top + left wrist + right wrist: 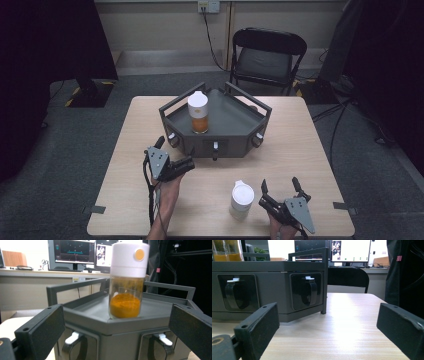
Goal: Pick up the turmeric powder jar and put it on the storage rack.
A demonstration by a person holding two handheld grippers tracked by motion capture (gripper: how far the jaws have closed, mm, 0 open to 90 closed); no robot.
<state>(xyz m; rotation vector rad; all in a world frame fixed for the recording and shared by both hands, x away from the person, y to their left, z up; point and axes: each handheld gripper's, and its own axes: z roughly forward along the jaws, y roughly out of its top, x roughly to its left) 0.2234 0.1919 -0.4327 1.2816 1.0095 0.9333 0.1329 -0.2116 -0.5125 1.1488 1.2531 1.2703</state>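
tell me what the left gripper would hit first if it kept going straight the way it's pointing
Probably the grey tray stand: the left gripper, jaws open, faces its front edge, with the orange spice jar standing just behind that edge. Depth is hard to judge.

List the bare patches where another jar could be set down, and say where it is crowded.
Free: the table right of the grey stand; the table's left strip; the stand's deck right of the orange jar. Crowded: the near edge, where the left gripper, the white jar and the right gripper sit.
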